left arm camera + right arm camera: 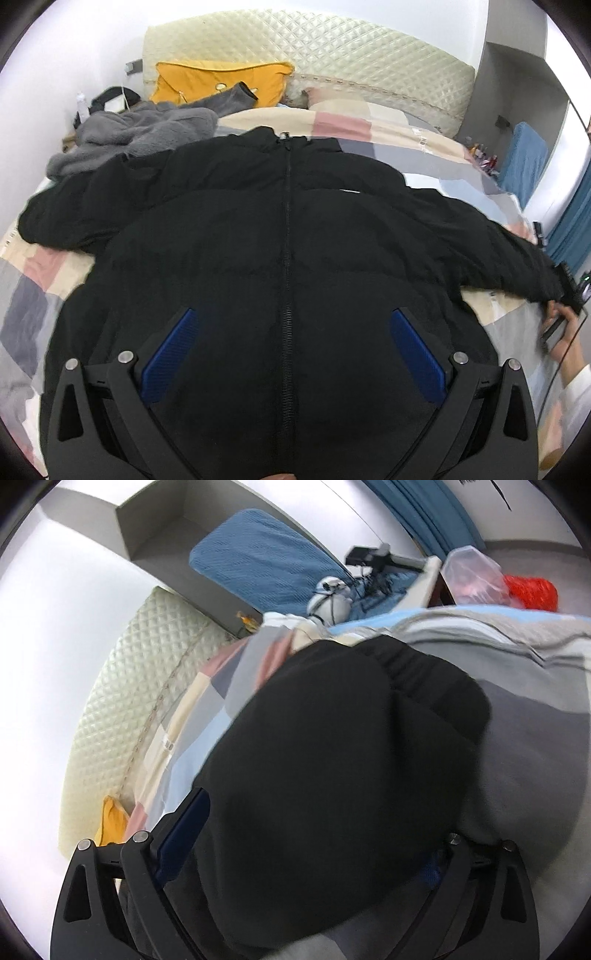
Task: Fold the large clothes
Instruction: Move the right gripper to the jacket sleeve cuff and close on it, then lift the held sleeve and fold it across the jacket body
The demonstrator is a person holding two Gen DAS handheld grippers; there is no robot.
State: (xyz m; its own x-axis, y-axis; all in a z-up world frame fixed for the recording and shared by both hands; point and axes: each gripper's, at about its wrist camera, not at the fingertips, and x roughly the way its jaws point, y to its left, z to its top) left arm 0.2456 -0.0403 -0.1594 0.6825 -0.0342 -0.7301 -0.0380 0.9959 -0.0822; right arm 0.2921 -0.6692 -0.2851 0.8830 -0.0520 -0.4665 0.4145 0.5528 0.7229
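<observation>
Both grippers wide apart over black jacket

Black puffer jacket lies zipped, front up, sleeves spread.

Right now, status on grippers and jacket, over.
Left gripper open, over the jacket. Right gripper around the sleeve, grip unclear. Grey fleece touching far shoulder.
</observation>
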